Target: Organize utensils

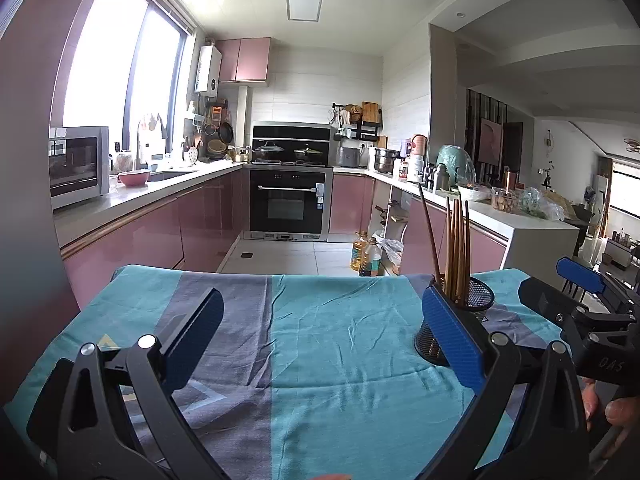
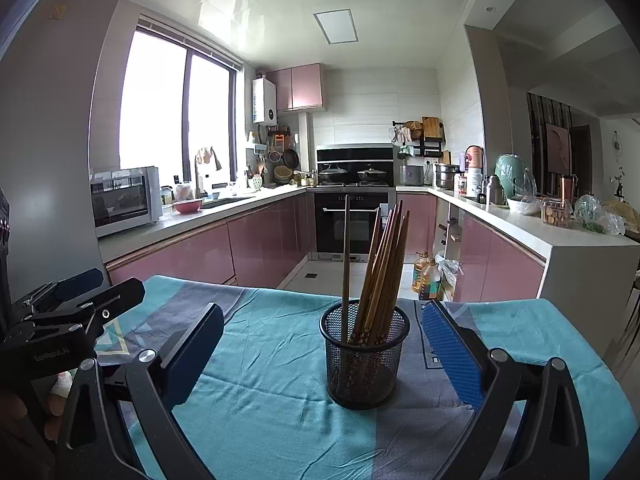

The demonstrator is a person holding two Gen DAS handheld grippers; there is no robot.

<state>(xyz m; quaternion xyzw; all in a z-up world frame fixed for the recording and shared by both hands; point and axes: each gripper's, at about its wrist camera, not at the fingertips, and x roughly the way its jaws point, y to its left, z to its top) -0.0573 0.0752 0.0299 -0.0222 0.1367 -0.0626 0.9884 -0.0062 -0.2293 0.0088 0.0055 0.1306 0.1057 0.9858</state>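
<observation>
A black mesh cup (image 2: pixel 364 360) stands on the teal and grey tablecloth (image 2: pixel 272 400). It holds several light wooden chopsticks (image 2: pixel 384 264) leaning right and one darker chopstick (image 2: pixel 346 260) standing upright. My right gripper (image 2: pixel 323 310) is open, its jaws on either side of the cup with nothing held. My left gripper (image 1: pixel 320 320) is open over bare cloth (image 1: pixel 340 360), to the left of the cup (image 1: pixel 478 296), which its right finger partly hides. The chopsticks (image 1: pixel 458 248) rise above that finger. Each gripper shows at the edge of the other's view: right gripper (image 1: pixel 544 276), left gripper (image 2: pixel 120 280).
The table's far edge (image 1: pixel 280 274) drops to a tiled kitchen floor (image 1: pixel 288 252). Beyond are pink cabinets, an oven (image 1: pixel 290 200), a microwave (image 1: pixel 78 164) on the left counter and a cluttered counter (image 1: pixel 500 204) on the right. Oil bottles (image 1: pixel 366 258) stand on the floor.
</observation>
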